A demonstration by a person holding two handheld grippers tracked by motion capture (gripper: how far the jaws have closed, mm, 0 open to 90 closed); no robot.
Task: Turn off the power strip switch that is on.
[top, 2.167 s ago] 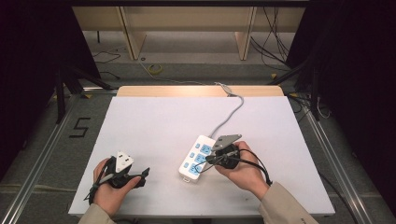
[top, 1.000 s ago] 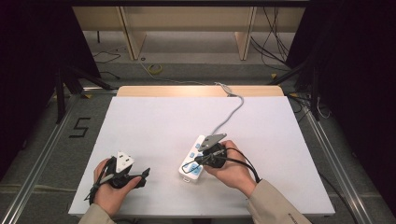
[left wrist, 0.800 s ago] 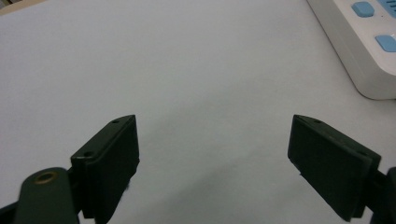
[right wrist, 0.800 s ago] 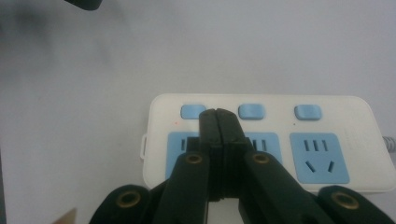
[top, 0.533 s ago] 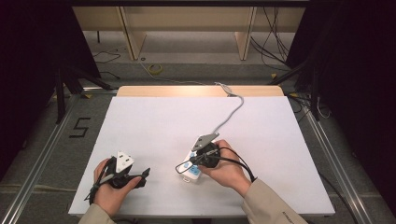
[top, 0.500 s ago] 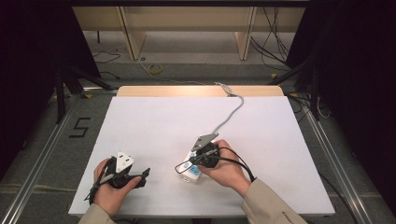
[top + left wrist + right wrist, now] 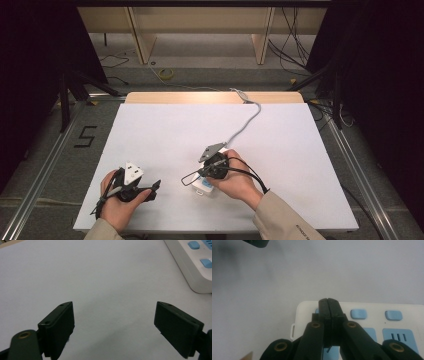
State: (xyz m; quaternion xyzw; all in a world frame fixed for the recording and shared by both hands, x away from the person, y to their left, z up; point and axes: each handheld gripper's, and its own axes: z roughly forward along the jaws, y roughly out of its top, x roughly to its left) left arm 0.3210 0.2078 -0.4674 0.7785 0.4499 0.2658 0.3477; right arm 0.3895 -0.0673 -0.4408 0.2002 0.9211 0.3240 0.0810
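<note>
On the near half of the white tabletop (image 7: 165, 125), slightly right of the middle: a white power strip (image 7: 202, 188), mostly covered by the right hand (image 7: 235, 182) and the right tongs (image 7: 202, 179). From the far end of the strip, a grey cable (image 7: 245, 125) running away to the far edge of the tabletop.

Right tongs pointing down at the near end of the strip, both black jaws pressed fully together, nothing between them. Seen in the right gripper view: closed tips (image 7: 329, 301) just above the short end of the power strip (image 7: 372, 307), beside a row of small blue switches (image 7: 358, 314), with larger blue sockets (image 7: 399, 337) nearer to the camera. Impossible to tell whether touching the strip surface or only hovering close over it.

Near the front left corner of the tabletop: left hand (image 7: 117, 200) with the left tongs (image 7: 154, 185), well apart from the strip, directed toward the right side. Seen in the left gripper view: left tongs (image 7: 115, 322) with the jaws wide apart, empty, bare white tabletop (image 7: 100, 277) between and below them. At the upper right corner of that view, one end of the power strip (image 7: 190, 267) with blue switches, not touched by these jaws.

Beige sleeve (image 7: 280, 220) on the right forearm, at the bottom edge of the high view.
</note>
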